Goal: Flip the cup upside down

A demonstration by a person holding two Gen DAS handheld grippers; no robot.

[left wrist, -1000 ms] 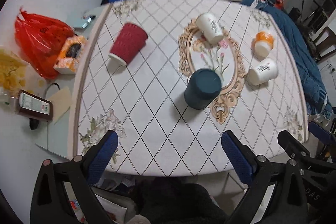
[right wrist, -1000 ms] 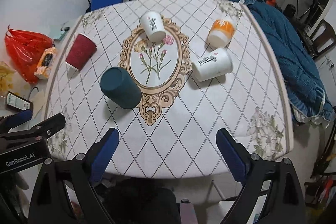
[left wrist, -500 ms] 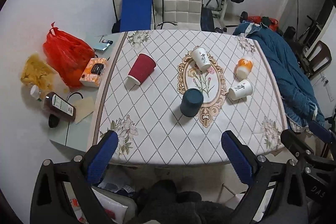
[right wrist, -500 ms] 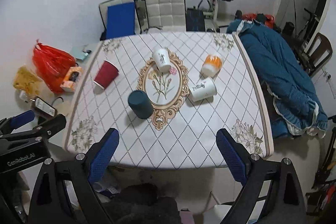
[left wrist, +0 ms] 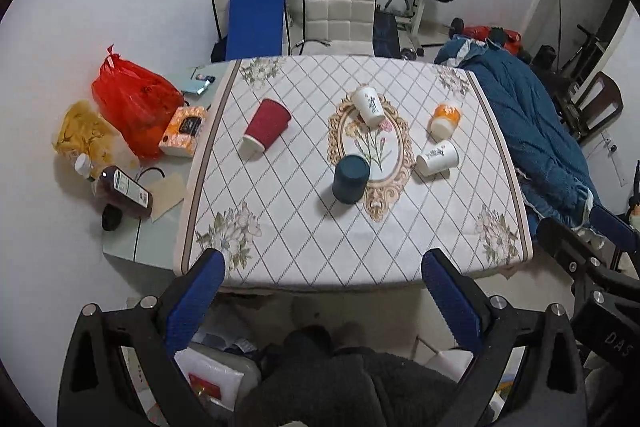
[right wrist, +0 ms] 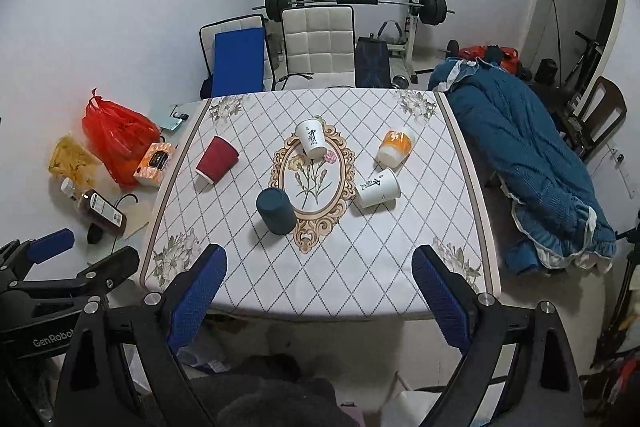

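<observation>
From the left wrist view, our left gripper [left wrist: 322, 269] hangs spread and empty, well back from the table [left wrist: 304, 267]; the dark cup [left wrist: 351, 174] stands mouth down near the middle; the red cup [left wrist: 267, 128] lies on its side.

From the right wrist view, our right gripper [right wrist: 320, 267] is likewise spread, holding nothing; we should pinch a lying cup's wall squarely, then turn it slowly.

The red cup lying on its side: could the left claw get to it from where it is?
Probably yes. The red cup lies alone on the table, with no other cup beside it, and the left claw hangs open above the near edge. It is well back, so it must first travel forward.
</observation>
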